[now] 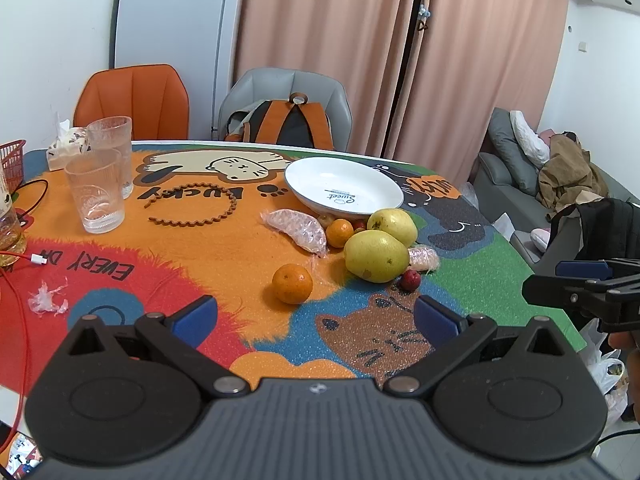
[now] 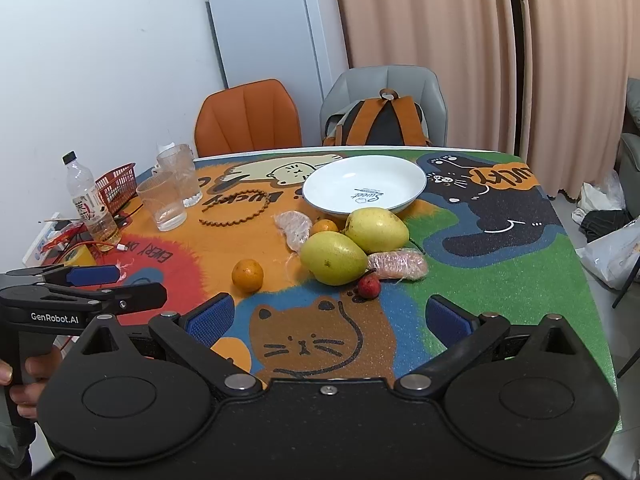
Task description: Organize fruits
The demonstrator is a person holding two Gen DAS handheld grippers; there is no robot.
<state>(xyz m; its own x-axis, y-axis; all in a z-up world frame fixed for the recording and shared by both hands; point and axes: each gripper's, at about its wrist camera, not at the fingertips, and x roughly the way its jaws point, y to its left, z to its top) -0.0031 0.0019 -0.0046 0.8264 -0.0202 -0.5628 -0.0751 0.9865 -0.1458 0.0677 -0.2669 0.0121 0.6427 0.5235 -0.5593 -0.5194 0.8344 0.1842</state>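
The lone tangerine (image 1: 292,283) is judged light, probably soft-skinned; it should be gripped across its middle. Both jaws are held wide, empty, above the bench (image 1: 500,272).

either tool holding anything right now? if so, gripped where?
Nothing held. Left tool and right tool are both open and empty, short of the fruit; the lone orange sits untouched on the table mat.

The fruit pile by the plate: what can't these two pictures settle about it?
- Small fruits behind the orange, left wrist view: tucked under the plate rim, kind unclear.
- Wrapped pieces, right wrist view: plastic film blurs the contents.
- Plate lettering: small and upside down, hard to read.
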